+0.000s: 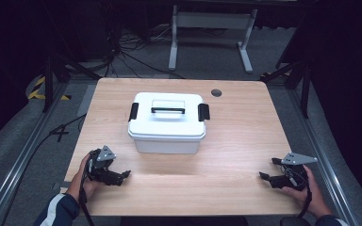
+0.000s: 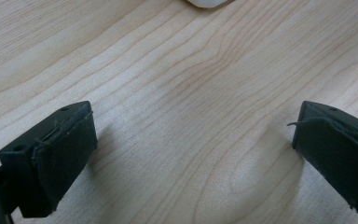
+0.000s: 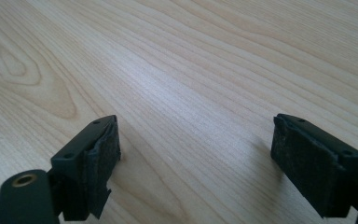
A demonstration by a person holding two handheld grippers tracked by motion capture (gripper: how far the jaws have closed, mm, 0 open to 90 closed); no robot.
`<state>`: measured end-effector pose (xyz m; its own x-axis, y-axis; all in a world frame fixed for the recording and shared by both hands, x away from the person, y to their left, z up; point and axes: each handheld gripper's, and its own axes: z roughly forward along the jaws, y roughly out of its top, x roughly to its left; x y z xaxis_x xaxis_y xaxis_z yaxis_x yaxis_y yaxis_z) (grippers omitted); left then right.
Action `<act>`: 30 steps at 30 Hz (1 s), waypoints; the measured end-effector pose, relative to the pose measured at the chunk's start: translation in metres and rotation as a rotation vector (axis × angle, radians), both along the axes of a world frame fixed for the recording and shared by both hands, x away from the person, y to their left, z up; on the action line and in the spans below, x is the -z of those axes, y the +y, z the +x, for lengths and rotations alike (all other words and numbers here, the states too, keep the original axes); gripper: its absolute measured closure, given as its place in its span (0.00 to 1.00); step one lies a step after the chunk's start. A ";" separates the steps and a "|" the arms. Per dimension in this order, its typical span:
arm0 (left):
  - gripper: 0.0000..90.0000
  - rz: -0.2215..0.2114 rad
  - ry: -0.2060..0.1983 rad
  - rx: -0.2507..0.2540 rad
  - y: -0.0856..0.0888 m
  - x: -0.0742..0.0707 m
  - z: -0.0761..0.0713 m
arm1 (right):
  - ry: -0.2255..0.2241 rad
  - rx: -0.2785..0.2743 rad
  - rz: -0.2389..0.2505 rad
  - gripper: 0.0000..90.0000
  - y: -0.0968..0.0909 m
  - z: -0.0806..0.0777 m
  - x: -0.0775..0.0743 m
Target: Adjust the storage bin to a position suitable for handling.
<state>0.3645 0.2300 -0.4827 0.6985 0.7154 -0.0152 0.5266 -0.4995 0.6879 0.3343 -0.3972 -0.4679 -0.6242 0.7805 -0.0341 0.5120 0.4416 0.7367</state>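
Resting: both grippers sit on the wooden table near its front edge, well apart, with the white storage box between and beyond them.
High view: gives the whole box with its lid on, a black handle on top and a black latch at each short end; the person's hands come in from the bottom corners.
Left gripper view: looks close along the wood grain, with a sliver of the box's white corner at the top edge.
Right gripper view: bare wood between and beyond the black pads.
Left gripper: jaws wide apart, nothing between them; in its own view the pad tips lie close over the table top.
Right gripper: jaws spread wide, holding nothing; its own view shows table only in the gap.
Box position: rear middle of the table, clear of both grippers.
Box axis: long side runs left to right across the table; handle runs the same way; lid faces up.
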 end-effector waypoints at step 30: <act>0.00 -0.004 -0.003 0.035 0.001 0.000 0.003 | 0.076 -0.203 -0.223 0.31 0.042 0.041 -0.055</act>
<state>0.3679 0.2310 -0.4831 0.7235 0.6902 -0.0161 0.5065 -0.5149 0.6916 0.3756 -0.3550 -0.4126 -0.7740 0.6181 -0.1372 0.4469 0.6868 0.5732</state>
